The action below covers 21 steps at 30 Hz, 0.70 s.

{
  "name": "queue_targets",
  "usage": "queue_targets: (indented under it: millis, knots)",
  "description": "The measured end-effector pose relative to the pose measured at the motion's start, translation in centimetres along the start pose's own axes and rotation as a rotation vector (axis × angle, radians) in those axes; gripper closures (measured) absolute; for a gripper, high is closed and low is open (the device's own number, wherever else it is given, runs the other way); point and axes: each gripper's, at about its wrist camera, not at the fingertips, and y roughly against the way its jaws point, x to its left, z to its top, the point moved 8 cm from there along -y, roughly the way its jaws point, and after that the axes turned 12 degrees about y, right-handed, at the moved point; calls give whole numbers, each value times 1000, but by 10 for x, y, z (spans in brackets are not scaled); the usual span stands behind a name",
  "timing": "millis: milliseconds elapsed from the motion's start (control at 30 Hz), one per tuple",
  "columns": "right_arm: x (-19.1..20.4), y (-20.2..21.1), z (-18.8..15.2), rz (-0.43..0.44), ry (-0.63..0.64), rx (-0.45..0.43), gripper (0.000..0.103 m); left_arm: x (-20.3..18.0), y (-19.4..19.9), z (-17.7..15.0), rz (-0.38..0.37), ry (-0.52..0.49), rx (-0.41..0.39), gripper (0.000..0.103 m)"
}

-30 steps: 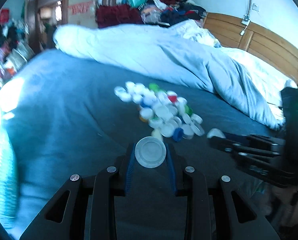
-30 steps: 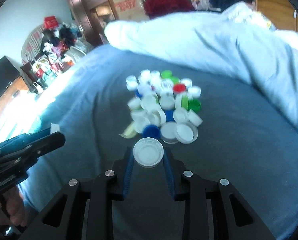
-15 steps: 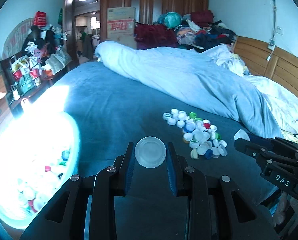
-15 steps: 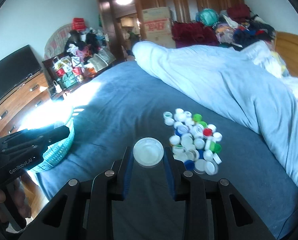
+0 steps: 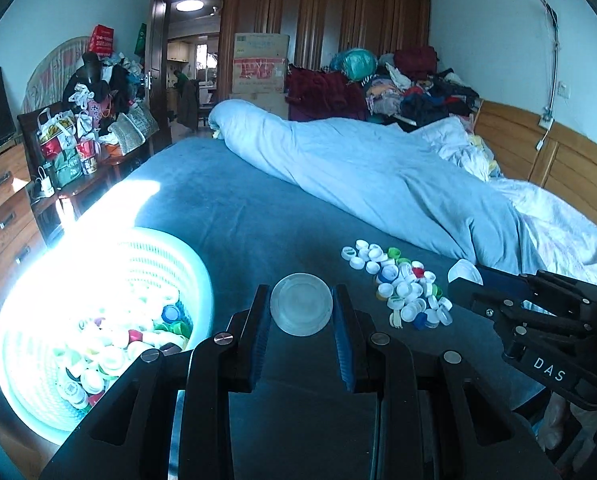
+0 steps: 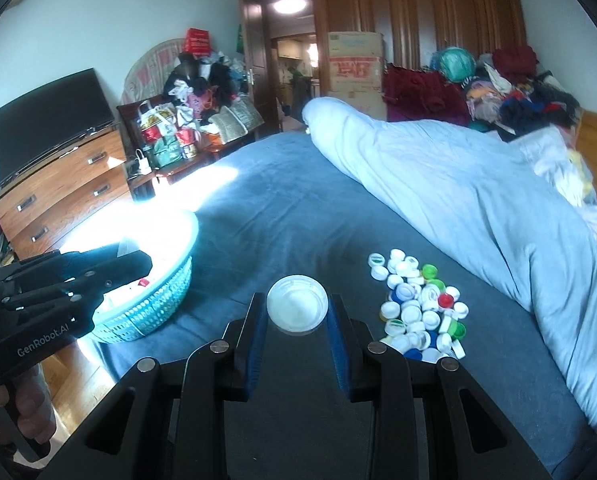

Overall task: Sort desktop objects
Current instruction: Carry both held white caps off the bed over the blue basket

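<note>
Frosted cap [image 5: 301,304] pinched in left gripper [image 5: 301,312], lower centre of left wrist frame. White cap [image 6: 297,305] clamped the same way in right gripper [image 6: 297,312], lower centre of right wrist frame. Loose cap pile [image 6: 418,306] on blue bedsheet [image 6: 290,216], right of centre. Teal basket [image 5: 202,280] with caps inside, lower left, partly blown out by sunlight. Rumpled duvet [image 6: 458,184] across upper right
</note>
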Motion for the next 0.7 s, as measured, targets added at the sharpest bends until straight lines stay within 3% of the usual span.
queue_targets:
  millis: [167, 333, 700]
  knots:
    - [20, -8, 10, 31, 31, 4, 70, 22, 6, 11, 37, 37, -39, 78]
    - [44, -19, 27, 74, 63, -3, 70, 44, 8, 19, 121, 42, -73, 77]
    - [100, -55, 62, 187, 90, -1, 70, 89, 5, 21, 214, 89, -52, 78]
